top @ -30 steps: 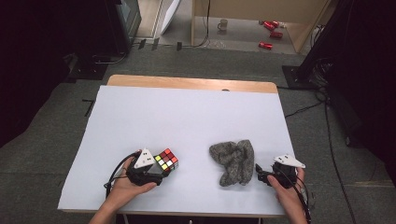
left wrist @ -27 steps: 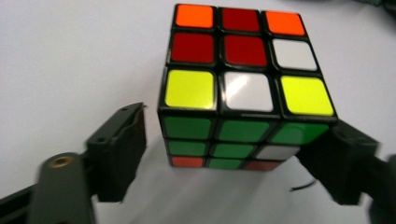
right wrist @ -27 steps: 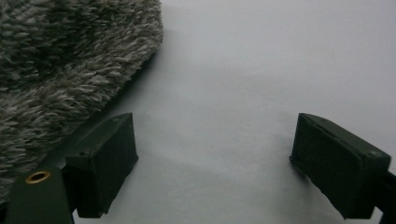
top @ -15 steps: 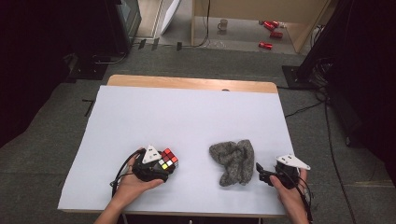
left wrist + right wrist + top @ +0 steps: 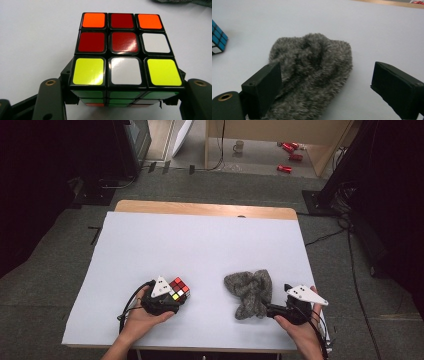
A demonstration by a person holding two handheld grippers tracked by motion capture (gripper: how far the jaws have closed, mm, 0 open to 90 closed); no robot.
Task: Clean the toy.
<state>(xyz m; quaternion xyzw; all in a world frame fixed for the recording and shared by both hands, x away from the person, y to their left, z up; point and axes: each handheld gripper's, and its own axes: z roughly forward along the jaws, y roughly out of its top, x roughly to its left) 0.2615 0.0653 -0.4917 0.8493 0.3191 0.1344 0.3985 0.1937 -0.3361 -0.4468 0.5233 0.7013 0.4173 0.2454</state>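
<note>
Gripping a scrambled puzzle cube (image 5: 126,60) between its jaws, the left gripper (image 5: 167,301) sat near the table's front edge, left of centre. The right gripper (image 5: 272,310) stood with jaws wide, one jaw against the side of a grey fuzzy cloth (image 5: 312,72), the other well clear of it. Cube and cloth lay apart on the white tabletop (image 5: 200,245), whose whole far half offered open room up to the wooden strip (image 5: 200,209) at the back.
</note>
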